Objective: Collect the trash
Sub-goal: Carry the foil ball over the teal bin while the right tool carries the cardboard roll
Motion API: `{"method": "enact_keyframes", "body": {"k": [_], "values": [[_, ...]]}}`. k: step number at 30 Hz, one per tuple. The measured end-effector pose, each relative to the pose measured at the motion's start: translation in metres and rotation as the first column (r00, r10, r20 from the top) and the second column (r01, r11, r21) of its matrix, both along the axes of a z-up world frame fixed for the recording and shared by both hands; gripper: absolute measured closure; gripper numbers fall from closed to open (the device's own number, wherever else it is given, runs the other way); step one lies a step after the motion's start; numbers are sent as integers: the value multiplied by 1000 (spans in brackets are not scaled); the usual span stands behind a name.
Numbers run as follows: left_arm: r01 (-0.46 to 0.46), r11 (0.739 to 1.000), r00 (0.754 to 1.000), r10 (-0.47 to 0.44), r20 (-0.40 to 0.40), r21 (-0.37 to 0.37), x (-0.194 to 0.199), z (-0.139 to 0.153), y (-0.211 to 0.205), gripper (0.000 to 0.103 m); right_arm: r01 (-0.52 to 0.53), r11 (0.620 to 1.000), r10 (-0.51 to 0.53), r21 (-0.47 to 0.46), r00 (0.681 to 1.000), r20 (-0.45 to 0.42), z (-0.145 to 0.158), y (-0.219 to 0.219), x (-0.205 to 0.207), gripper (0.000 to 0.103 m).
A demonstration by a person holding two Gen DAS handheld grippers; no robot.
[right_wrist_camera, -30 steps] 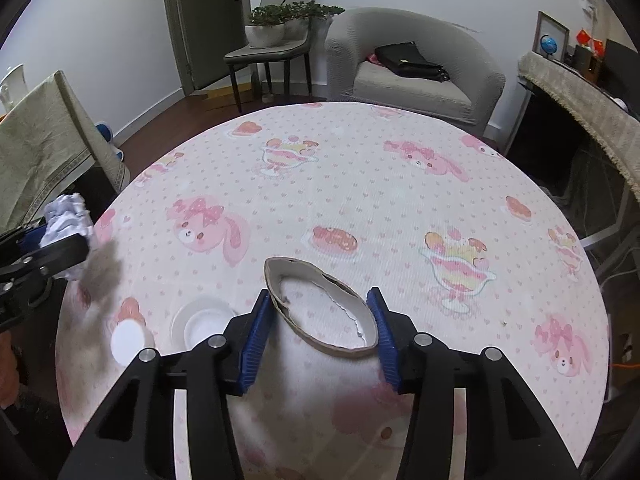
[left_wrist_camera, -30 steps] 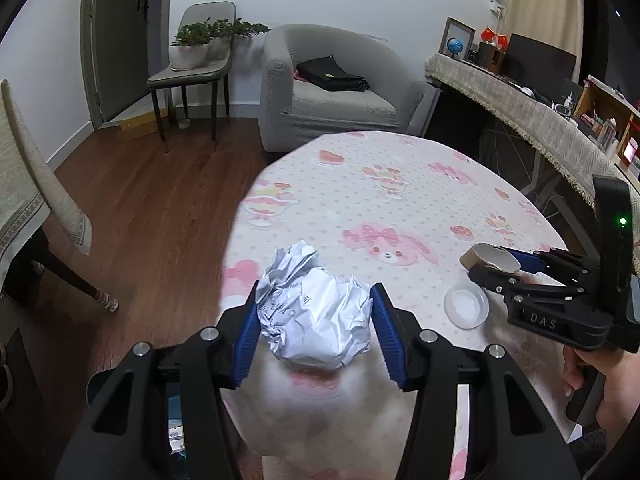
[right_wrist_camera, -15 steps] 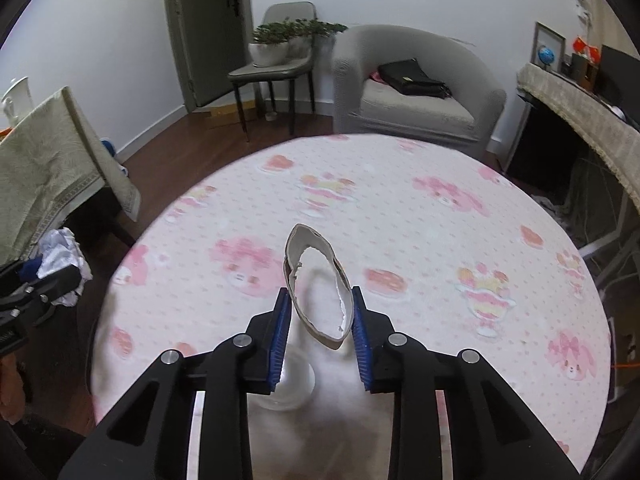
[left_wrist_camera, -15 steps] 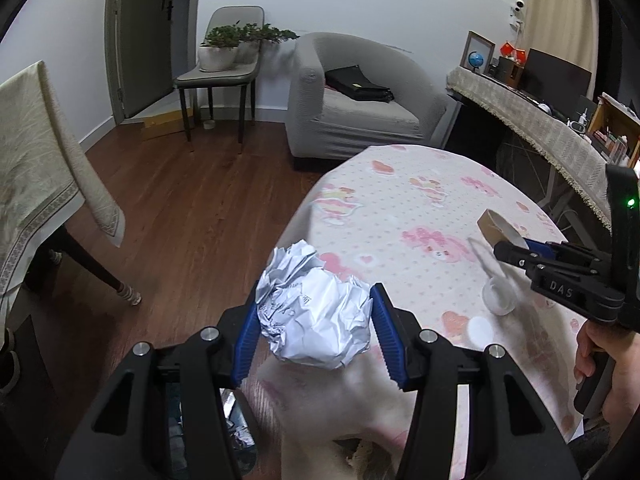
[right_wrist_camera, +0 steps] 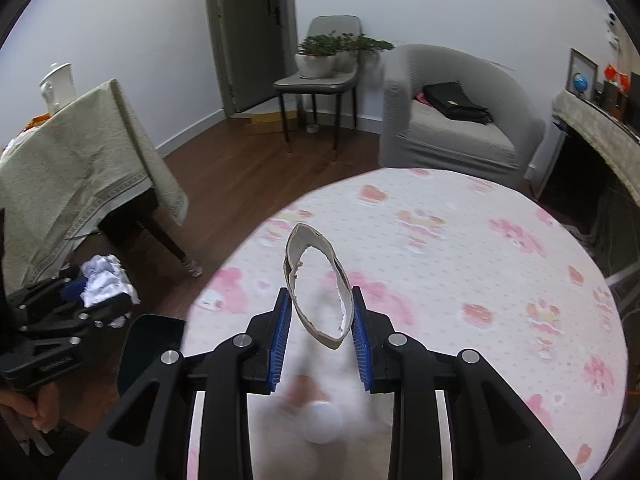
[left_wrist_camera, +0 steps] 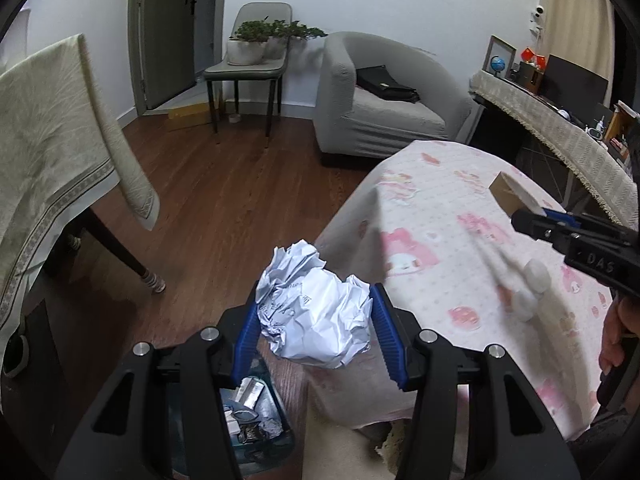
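Now: one crumpled paper ball (left_wrist_camera: 316,312) clenched in left gripper (left_wrist_camera: 314,328) jaws above bin (left_wrist_camera: 256,412) | one squashed cardboard ring (right_wrist_camera: 318,284) pinched in right gripper (right_wrist_camera: 319,336) jaws, just closing, over counter (right_wrist_camera: 480,280) | two white lids (left_wrist_camera: 530,288) on counter

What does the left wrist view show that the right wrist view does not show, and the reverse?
Only the left wrist view shows inside the trash bin on the floor, below the left tongs, with packaging scraps in it. Only the right wrist view shows the opening of the cardboard ring, squeezed into a narrow oval by the right tongs, and a white jug on the side table. Both views show the crumpled paper ball held in the left tongs, the pink tablecloth, the grey armchair and the potted plants.
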State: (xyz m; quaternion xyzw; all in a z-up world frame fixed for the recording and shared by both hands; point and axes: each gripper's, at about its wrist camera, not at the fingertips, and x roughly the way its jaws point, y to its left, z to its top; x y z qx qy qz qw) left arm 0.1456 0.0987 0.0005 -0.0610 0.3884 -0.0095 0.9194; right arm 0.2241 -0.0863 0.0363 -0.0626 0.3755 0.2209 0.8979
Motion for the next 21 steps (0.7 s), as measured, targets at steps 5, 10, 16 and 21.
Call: {"method": "enact_keyframes", "body": {"k": [5,10,16,21], "values": [[-28,1000,999,28,-28,6,-5,-13,19,48,-53,998,53,15,999,-11,-2,28,-5,74],[-51,998,997,53,-64,23,-11,-30,36,48,-102,994,103,40,994,-22,-3,54,-10,74],[-80,996,991,83,-100,37,-19,-44,60,48,-162,985,165,65,986,-31,-5,86,-19,74],[-116,993,982,120,-149,35,-23,-64,82,48,-213,974,216,76,975,-44,-10,112,-27,74]]}}
